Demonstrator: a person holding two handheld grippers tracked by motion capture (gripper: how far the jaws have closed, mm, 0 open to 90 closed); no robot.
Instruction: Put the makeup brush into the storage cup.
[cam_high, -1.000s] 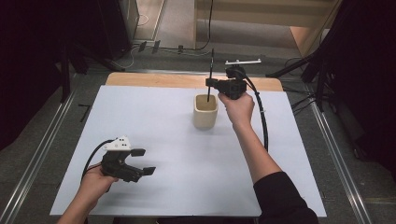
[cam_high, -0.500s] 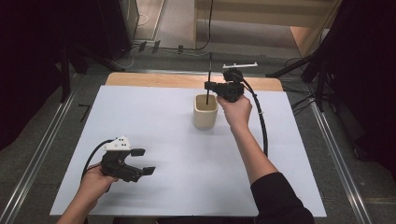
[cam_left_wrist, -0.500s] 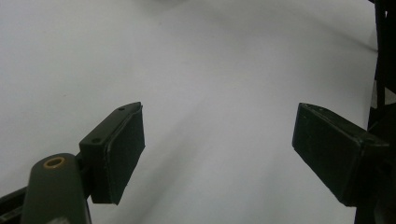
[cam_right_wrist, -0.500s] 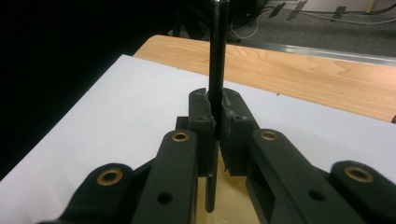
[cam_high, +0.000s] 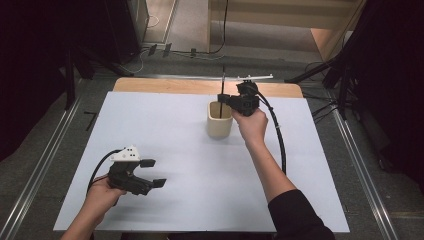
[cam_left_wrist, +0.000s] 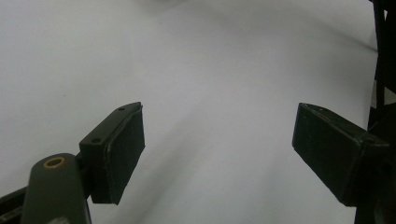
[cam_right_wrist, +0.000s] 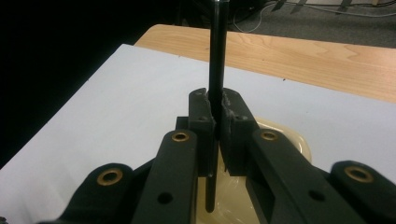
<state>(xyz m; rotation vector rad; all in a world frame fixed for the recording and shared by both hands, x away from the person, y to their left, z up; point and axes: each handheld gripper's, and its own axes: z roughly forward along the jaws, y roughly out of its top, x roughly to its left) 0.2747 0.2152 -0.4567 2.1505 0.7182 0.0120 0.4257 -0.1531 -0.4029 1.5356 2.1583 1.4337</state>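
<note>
A cream cup (cam_high: 220, 120) stands upright on the white table top (cam_high: 165, 125), towards the back middle. My right gripper (cam_high: 222, 98) hangs just above the cup's rim, shut on a thin black stick (cam_high: 222, 82) that stands upright with its lower end inside the cup. In the right gripper view the stick (cam_right_wrist: 217, 51) runs between the two pads of the right gripper (cam_right_wrist: 217, 116), and the cup (cam_right_wrist: 280, 135) lies below them. My left gripper (cam_high: 153, 172) rests low over the table at the front left, open, with nothing between its fingers (cam_left_wrist: 116, 149).
A wooden strip (cam_high: 165, 86) runs along the table's far edge. Behind it a thin white bar (cam_high: 255, 77) lies on the floor among cables. Metal rails (cam_high: 45, 165) flank the table on both sides. A black cable (cam_high: 280, 140) trails from the right gripper.
The right gripper and its stick have shifted slightly over the cup. The left gripper has stayed where it was.
</note>
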